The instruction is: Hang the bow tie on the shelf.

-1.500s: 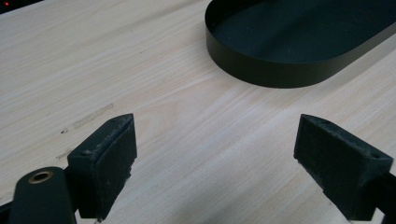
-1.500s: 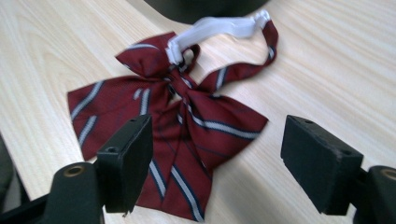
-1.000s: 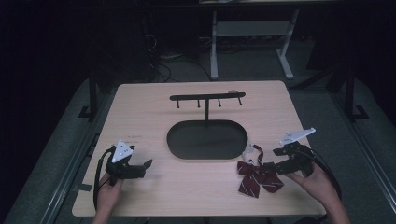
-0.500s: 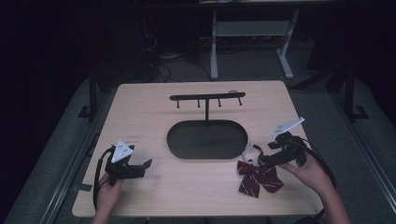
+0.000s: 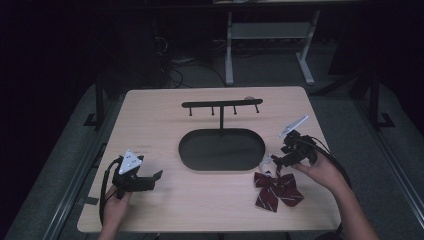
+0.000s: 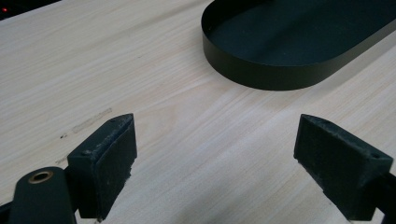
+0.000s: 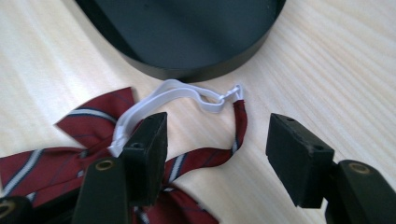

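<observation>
The soft, light maroon striped fabric bow tie (image 7: 70, 158) lies lower left; the right tool (image 7: 217, 154), jaws wide, straddles its limp strap, the best hold.

The left gripper (image 6: 212, 168) has its two black jaws spread wide apart, one at seven o'clock and one at four o'clock, with nothing between them but the pale wooden table (image 6: 140, 84). A black oval tray (image 6: 289, 70) with a low wall sits on the table at one o'clock, well clear of both jaws
</observation>
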### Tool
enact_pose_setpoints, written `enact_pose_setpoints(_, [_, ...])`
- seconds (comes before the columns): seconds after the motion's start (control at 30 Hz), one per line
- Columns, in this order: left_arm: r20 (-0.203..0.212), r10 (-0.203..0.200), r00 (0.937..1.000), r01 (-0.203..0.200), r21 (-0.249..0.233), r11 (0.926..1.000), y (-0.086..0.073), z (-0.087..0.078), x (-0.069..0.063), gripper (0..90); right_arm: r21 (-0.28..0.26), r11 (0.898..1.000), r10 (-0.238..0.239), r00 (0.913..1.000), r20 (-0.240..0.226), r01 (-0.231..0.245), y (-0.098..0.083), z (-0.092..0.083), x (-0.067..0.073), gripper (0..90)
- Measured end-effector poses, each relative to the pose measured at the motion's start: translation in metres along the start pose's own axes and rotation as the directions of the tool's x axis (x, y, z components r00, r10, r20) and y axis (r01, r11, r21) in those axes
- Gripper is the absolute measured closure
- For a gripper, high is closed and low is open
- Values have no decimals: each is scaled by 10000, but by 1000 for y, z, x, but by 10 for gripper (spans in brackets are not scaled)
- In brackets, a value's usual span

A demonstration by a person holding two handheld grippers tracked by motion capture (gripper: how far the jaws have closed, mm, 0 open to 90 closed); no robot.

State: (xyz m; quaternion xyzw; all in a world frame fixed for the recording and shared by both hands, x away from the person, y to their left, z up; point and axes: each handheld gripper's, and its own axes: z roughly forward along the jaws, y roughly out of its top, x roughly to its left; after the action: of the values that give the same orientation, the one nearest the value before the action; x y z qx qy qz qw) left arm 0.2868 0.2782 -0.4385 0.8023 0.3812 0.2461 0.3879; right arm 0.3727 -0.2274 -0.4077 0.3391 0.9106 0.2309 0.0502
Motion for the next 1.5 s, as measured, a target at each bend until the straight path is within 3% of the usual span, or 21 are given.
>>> enact_pose_setpoints(0.27, [11,-13,10000,13,6,10000,0,0,0,131,713,9974,47,9999,148,-57,8,19,-9,488])
enact_pose_setpoints(0.67, [24,10,10000,-10,-15,10000,0,0,-1,131,1665,9854,-468,9967,667,351,13,35,-8,612])
enact_pose_setpoints(1.27, [-9,-4,10000,4,3,10000,0,0,-1,131,2275,9709,-979,9909,919,748,14,44,-5,813])
enact_pose_setpoints(1.4, [-19,-1,10000,1,31,10000,0,0,0,131,2414,9668,-1069,9909,816,844,13,43,-3,885])
enact_pose_setpoints(1.5, [-7,13,10000,-13,13,10000,0,0,-1,131,2401,9679,-935,9934,669,750,11,39,-3,890])
